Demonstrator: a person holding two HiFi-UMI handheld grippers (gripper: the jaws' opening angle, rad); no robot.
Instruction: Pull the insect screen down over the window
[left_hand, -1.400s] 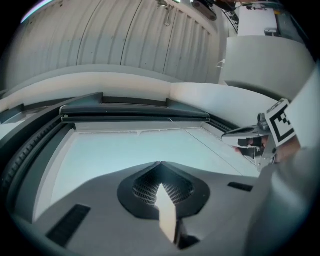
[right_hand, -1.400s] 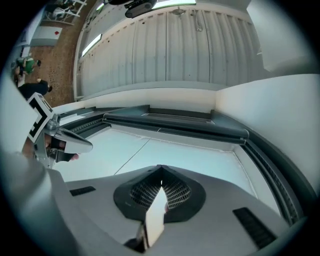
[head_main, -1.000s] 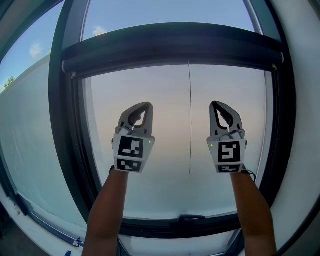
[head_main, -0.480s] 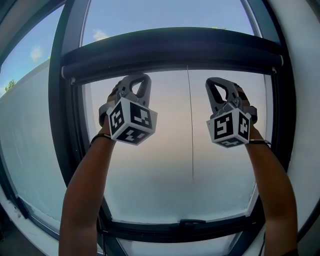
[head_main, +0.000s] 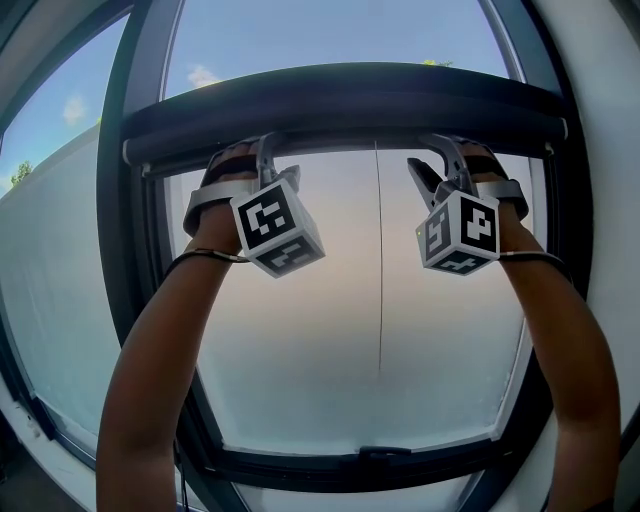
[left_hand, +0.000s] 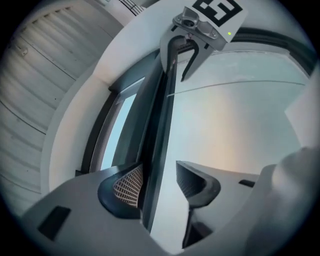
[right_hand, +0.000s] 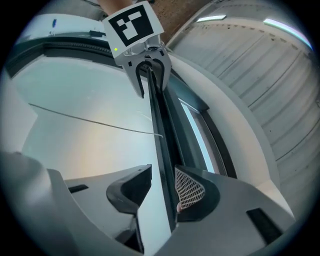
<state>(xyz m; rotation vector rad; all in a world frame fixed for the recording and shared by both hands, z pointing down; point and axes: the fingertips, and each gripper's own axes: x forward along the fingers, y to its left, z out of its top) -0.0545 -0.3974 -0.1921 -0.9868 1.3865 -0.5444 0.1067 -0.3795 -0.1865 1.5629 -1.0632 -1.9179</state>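
Screen bar (head_main: 350, 128) at 12 o'clock, at top of window (head_main: 300, 350), screen not yet down. Left gripper (head_main: 266, 150) at 11, right gripper (head_main: 441, 150) at 1. Fingers have just been opening; now released, straddling bar, not pinching. Seat bar deep, clench both evenly, pull level toward 6.

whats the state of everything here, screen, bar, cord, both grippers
insect screen, rolled up at the top, not pulled down
pull bar, up at the top, between both grippers' jaws
left gripper, open, jaws just opening, bar between them
right gripper, open, jaws just opening, bar between them
cord, hanging straight
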